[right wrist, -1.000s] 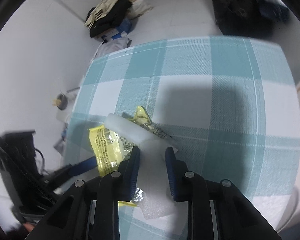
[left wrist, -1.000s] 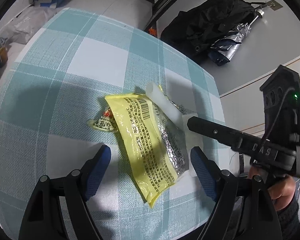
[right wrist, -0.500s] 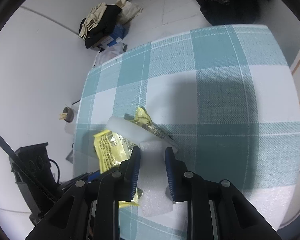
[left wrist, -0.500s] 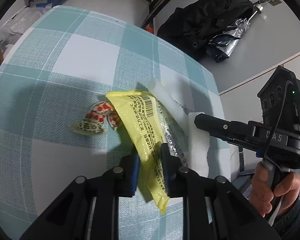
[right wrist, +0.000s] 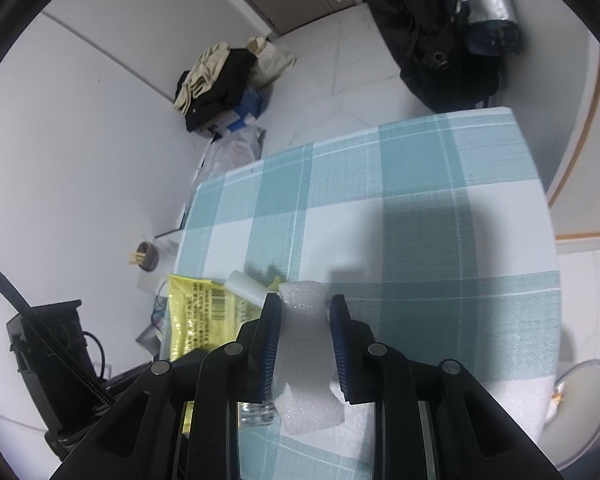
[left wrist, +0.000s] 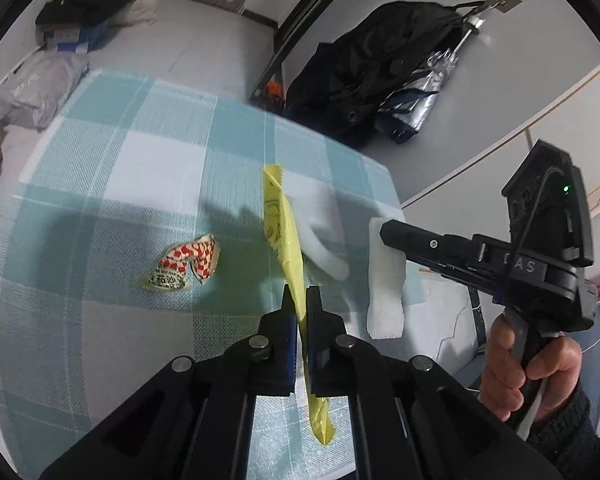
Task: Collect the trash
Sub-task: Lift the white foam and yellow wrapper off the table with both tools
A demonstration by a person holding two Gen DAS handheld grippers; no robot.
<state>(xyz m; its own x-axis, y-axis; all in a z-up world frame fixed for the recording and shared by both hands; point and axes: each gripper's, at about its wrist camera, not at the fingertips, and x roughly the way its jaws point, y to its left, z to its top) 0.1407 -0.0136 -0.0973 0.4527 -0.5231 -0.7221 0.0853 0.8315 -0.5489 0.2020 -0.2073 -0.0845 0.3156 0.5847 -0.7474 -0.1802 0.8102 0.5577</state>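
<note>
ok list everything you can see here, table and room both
yellow wrapper: 1, yellow with a barcode, lifted off the table, pinched in the left gripper
foam piece: 1, white, between the right gripper's fingers
foam roll: 1, white, on the table beside the yellow wrapper
checked wrapper: 1, red and white, crumpled on the table
tablecloth: 1, teal and white check
black bag: 1, black, hanging on the wall
umbrella: 1, silver, folded, beside the black bag
clothes pile: 1, black and beige, on the floor
left gripper: 1, black, shut
right gripper: 1, black, shut on the foam
hand: 1, on the right gripper's handle
</note>
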